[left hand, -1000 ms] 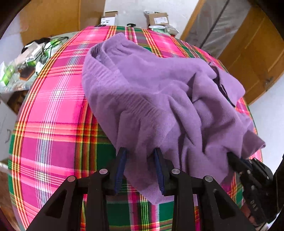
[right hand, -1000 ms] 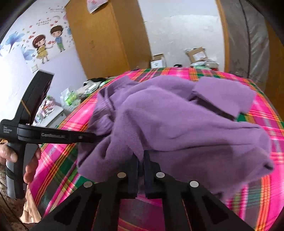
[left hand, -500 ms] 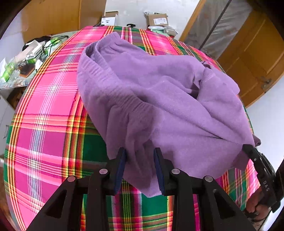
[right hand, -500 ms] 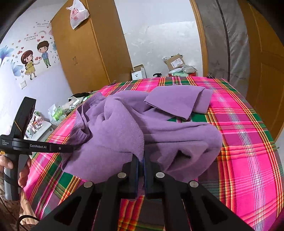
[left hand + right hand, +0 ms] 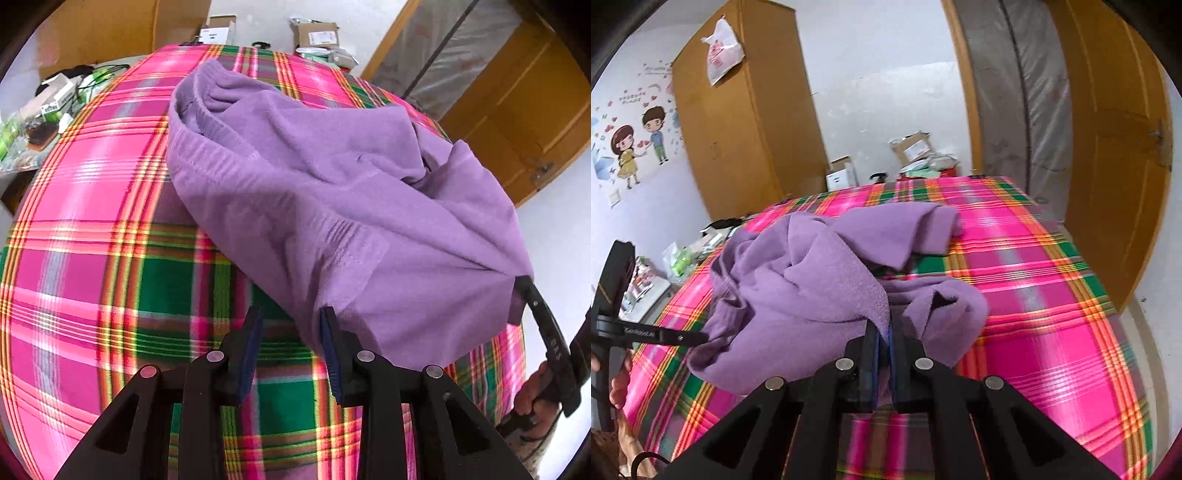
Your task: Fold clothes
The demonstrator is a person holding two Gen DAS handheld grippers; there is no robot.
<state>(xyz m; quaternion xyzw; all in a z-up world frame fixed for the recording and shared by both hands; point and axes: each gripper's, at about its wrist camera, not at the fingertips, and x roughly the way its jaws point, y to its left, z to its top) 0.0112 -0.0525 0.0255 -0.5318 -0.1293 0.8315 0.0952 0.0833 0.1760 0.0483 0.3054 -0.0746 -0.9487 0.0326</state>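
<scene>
Leftmost from my left claw's camera sits a cluttered side table (image 5: 40,110), then the pink and green plaid bedspread (image 5: 92,192). On the bedspread lies the purple garment (image 5: 332,192), bunched and creased, its ribbed band toward the far end and its near edge lifted off the cover. My left claw (image 5: 290,314) is released: its fingers stand apart with only plaid showing between them, and the garment's near edge brushes the tip of the right-hand finger. Further right, my right claw (image 5: 524,291) pinches the garment's corner, with my right hand (image 5: 532,391) on its handle.

From the right claw's camera, my left hand (image 5: 617,384) is at the far left edge, and the left claw's tip reaches the garment's (image 5: 798,280) left edge. Behind are cartoon wall stickers (image 5: 631,147) and a wooden wardrobe (image 5: 738,140). In the middle, my right claw (image 5: 882,332) is clenched on a fold of the purple cloth, which rises off the bed. Cardboard boxes (image 5: 912,147) stand past the bed, and a wooden door (image 5: 1115,147) is on the right.
</scene>
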